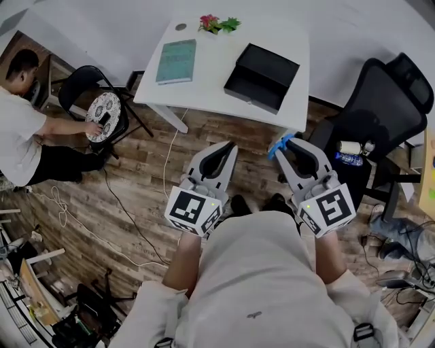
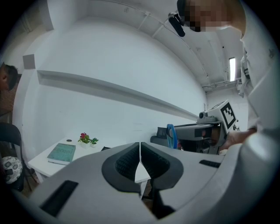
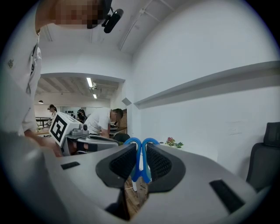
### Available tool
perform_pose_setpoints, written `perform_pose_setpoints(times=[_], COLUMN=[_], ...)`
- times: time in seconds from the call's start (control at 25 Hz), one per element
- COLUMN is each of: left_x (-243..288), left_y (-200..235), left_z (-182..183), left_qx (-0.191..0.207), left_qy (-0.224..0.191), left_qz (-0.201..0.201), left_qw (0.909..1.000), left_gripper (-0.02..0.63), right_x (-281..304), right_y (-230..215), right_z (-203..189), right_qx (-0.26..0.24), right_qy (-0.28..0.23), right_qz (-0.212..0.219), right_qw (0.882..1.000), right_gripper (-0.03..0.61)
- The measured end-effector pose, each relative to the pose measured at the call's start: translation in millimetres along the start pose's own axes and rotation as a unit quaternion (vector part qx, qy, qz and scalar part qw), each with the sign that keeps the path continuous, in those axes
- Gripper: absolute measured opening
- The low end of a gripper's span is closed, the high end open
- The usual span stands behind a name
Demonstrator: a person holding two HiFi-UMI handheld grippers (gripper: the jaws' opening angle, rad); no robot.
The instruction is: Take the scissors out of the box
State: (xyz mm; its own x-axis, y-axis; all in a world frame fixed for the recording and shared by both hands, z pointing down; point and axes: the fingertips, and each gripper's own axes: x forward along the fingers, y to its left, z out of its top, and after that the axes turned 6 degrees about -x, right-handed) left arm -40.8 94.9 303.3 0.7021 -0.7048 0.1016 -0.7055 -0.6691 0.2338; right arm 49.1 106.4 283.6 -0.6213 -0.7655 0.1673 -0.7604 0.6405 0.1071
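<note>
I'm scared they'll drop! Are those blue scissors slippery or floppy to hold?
Probably stiff, not floppy: the scissors look unbent, squeezed in the right gripper. Their smooth handles could slip, but the ribbed pads likely hold them.

Scissors [image 3: 139, 151]: blue handles. Box [image 1: 262, 76]: black. Table [image 1: 211, 81]: white. Book [image 1: 177, 61]: teal. Flowers [image 1: 209, 21]: pink-red, green leaves. Left gripper [image 1: 228, 145] and right gripper [image 1: 281, 145]: grey bodies, black ribbed pads, cubes with black-and-white square markers. Floor [image 1: 136, 197]: brown wood planks. Chair [image 1: 380, 109]: black. Round cushion [image 1: 105, 115]: white with a dark ornate print. Seated person's shirt [image 1: 17, 136]: white.
</note>
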Motion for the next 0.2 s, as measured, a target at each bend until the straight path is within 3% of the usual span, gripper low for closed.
perform_pose_setpoints(times=[0.2], left_x=[-5.8], left_y=[9.2], left_z=[-1.2], left_qx=[0.001], left_qy=[0.002], left_qz=[0.002], left_qw=[1.0000], left_gripper=[0.023], right_x=[7.5], right_y=[6.5], right_z=[1.3], right_qx=[-0.001], right_qy=[0.000], right_qz=[0.000], right_qw=[1.000], right_gripper=[0.080])
